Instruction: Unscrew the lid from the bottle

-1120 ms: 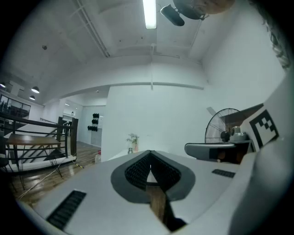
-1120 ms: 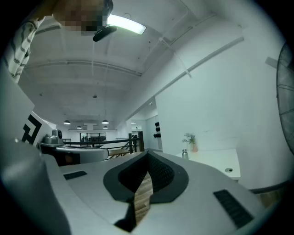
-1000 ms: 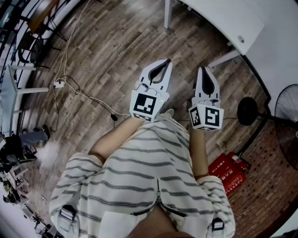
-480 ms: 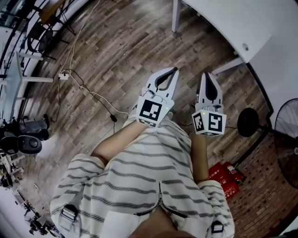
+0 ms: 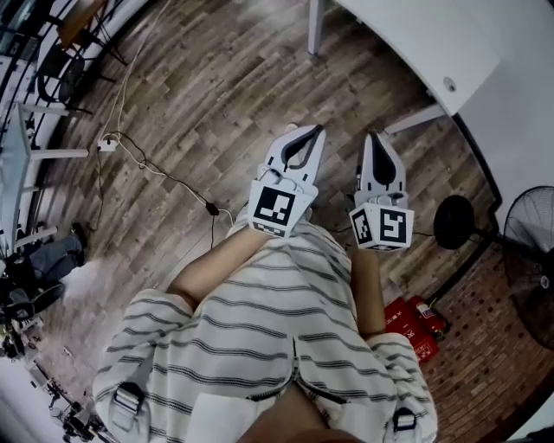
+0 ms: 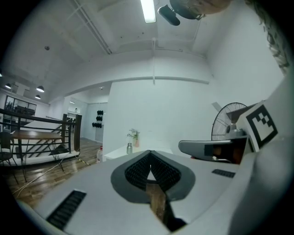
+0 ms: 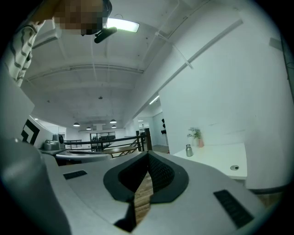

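Both grippers are held side by side in front of the person's striped shirt, above a wooden floor. My left gripper (image 5: 317,131) is shut with nothing between its jaws, and so is my right gripper (image 5: 377,137). A small metal bottle (image 6: 129,148) with its lid on stands far off on a white table (image 6: 115,153), well ahead of the left gripper's tips (image 6: 149,154). The right gripper view shows the same bottle (image 7: 189,150) on that table (image 7: 220,158), beyond the shut tips (image 7: 148,155). In the head view the bottle is out of sight.
The white table's corner (image 5: 433,43) and leg (image 5: 316,26) lie ahead on the right. A standing fan (image 5: 526,238) and red extinguishers (image 5: 414,322) stand at the right. A cable and power strip (image 5: 108,145) trail over the floor at the left. A potted plant (image 6: 133,134) stands beside the bottle.
Both grippers stay shut and side by side. The floor and table shift a little in the head view from frame to frame; the pair sits slightly higher than a second ago.
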Motion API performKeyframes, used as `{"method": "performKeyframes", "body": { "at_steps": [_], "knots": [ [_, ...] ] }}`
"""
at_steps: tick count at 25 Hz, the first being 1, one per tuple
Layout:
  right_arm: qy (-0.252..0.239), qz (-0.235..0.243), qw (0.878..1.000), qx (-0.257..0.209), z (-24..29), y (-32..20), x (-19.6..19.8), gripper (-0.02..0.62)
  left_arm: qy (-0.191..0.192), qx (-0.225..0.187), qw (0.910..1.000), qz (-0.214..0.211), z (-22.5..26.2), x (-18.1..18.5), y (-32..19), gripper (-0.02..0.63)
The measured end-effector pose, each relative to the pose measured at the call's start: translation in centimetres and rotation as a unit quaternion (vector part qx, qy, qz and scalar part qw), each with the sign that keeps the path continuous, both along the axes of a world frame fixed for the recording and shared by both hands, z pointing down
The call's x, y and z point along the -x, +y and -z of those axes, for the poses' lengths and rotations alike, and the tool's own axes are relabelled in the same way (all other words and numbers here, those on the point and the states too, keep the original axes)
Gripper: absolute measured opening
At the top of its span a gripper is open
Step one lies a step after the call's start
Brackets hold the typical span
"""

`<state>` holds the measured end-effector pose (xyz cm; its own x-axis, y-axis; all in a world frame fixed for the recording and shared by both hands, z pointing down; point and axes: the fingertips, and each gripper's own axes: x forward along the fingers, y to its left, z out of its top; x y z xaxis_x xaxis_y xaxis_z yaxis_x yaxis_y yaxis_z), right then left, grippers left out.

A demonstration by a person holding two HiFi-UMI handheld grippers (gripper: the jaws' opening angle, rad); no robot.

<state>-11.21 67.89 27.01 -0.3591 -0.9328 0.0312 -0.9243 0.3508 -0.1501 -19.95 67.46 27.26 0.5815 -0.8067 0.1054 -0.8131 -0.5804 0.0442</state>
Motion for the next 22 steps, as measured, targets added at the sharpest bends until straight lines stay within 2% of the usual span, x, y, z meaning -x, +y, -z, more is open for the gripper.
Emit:
{"method": "performKeyframes", "body": {
  "at_steps": [7, 14, 22],
  "knots": [
    [0.014, -0.005, 1.000, 0.011, -0.9, -6.8, -1.0, 0.008, 0.013, 0.006, 0.9998, -0.017, -0.9, -2.0, -7.8, -0.002],
    [0.021, -0.017, 0.999, 0.016, 0.0, -17.7, -2.7, 0.008, 0.017, 0.013, 0.9994, -0.029, 0.2, -3.4, -19.3, -0.002],
    [0.014, -0.046, 0.999, 0.022, 1.5, -28.0, -3.7, 0.008, 0.015, 0.020, 0.9980, -0.057, 1.4, -5.0, -29.6, -0.002]
  ]
}}
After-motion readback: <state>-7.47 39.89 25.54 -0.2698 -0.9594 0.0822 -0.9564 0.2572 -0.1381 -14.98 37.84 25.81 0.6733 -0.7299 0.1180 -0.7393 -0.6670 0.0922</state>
